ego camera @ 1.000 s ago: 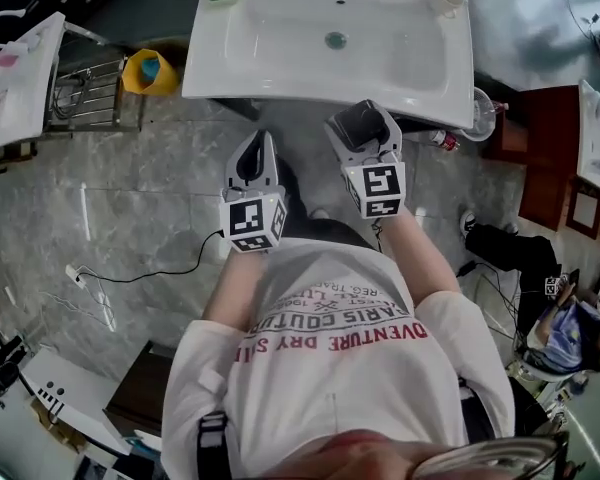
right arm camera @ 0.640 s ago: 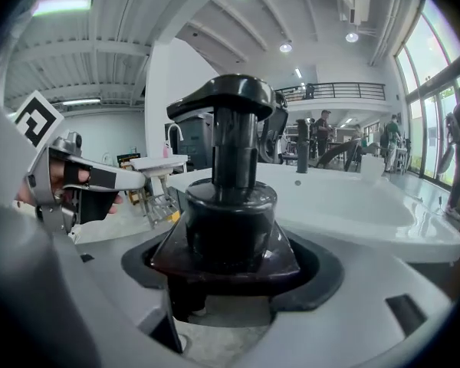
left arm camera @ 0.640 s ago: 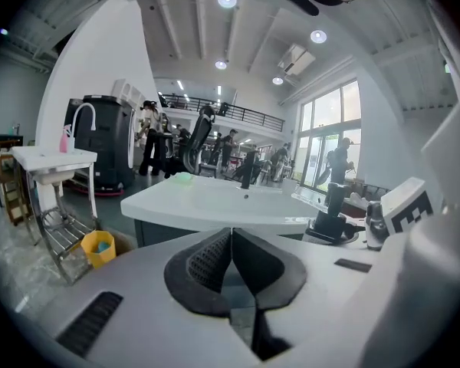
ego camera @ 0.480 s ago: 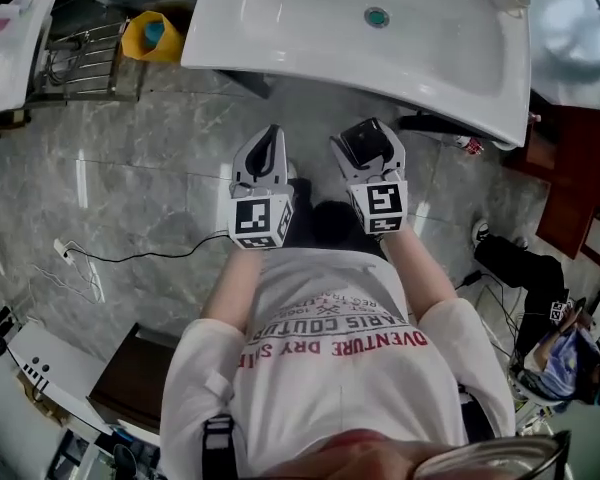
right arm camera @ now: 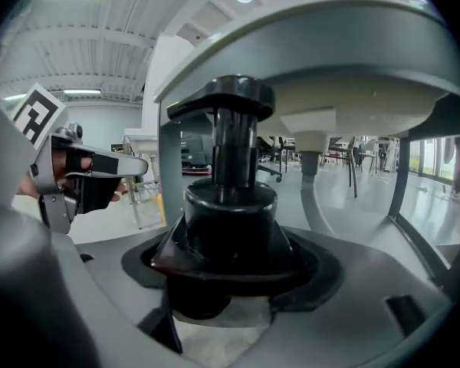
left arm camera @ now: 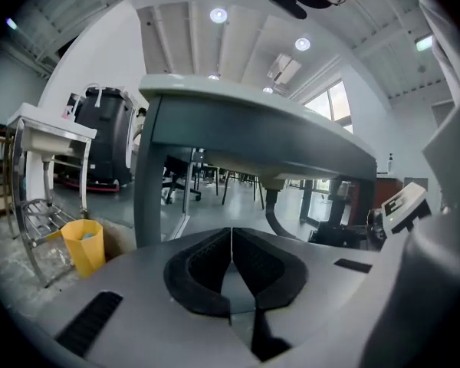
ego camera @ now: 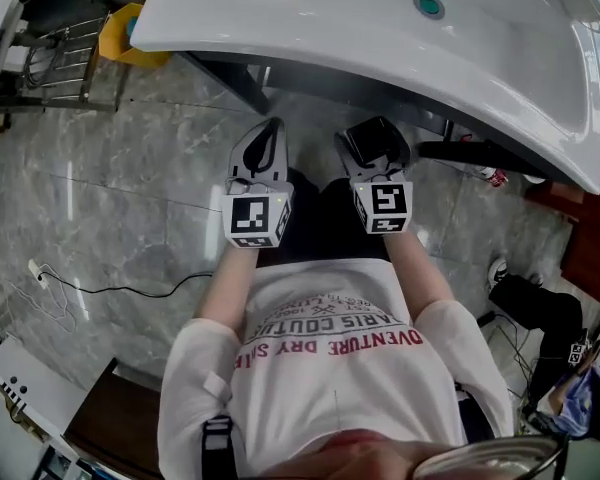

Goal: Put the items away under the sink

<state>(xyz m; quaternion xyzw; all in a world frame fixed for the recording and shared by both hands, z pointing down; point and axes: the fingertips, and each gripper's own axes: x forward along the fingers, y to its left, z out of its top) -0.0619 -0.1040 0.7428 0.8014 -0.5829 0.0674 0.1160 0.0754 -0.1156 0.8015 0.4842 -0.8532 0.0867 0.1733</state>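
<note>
The white sink (ego camera: 380,53) spans the top of the head view, its dark underside and legs showing beneath its front edge. My right gripper (ego camera: 372,140) is shut on a black pump bottle (ego camera: 364,142), held low in front of the space under the basin. In the right gripper view that black pump bottle (right arm camera: 230,205) stands upright between the jaws of the right gripper (right arm camera: 228,271), with the basin's underside (right arm camera: 345,90) just ahead. My left gripper (ego camera: 270,131) is beside it, shut and empty. In its own view the left gripper (left arm camera: 231,244) has its pads pressed together.
A yellow bin (ego camera: 120,38) and a wire rack (ego camera: 50,68) stand left of the sink; the yellow bin (left arm camera: 83,244) also shows in the left gripper view. A drain pipe (left arm camera: 274,213) hangs under the basin. A small bottle (ego camera: 490,175) lies at right, a cable (ego camera: 110,290) on the floor.
The person has dropped lower and nearer the sink. Both grippers have moved forward toward the space under the basin, the right still shut on the black pump bottle.
</note>
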